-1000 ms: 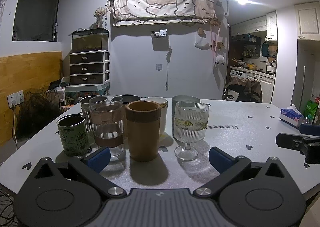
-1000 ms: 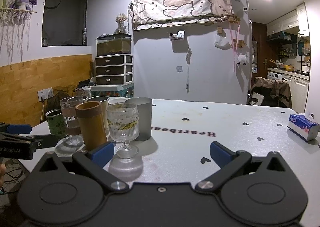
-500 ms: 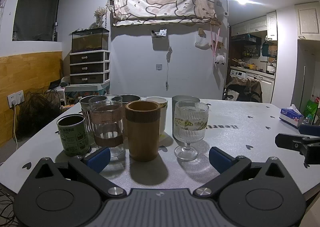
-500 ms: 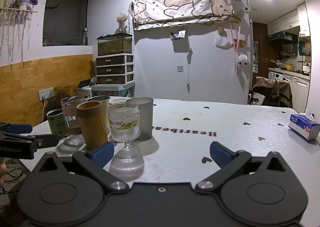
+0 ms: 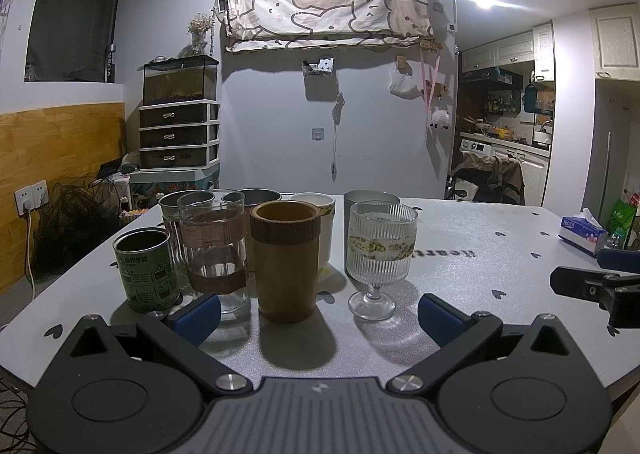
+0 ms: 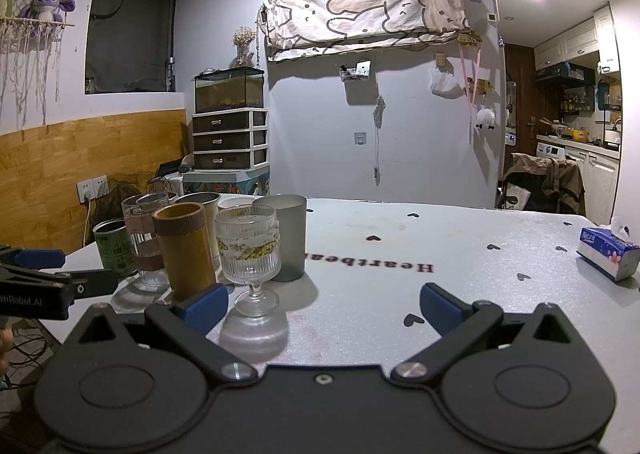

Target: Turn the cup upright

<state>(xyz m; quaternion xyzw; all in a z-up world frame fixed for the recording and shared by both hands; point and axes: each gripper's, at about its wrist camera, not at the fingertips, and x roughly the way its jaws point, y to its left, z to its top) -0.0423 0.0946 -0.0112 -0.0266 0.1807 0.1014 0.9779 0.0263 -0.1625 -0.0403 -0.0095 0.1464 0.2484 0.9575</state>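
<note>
Several cups stand upright in a cluster on the white table. Among them are a brown bamboo cup, a ribbed stemmed glass, a glass mug with a brown sleeve, a green tin, a grey cup and a white cup. My left gripper is open and empty just in front of the bamboo cup and stemmed glass. My right gripper is open and empty, to the right of the stemmed glass and bamboo cup.
A tissue box lies at the table's right side, also seen in the left wrist view. A drawer unit with a fish tank stands beyond the table at the wall. A chair with clothes is at the far right.
</note>
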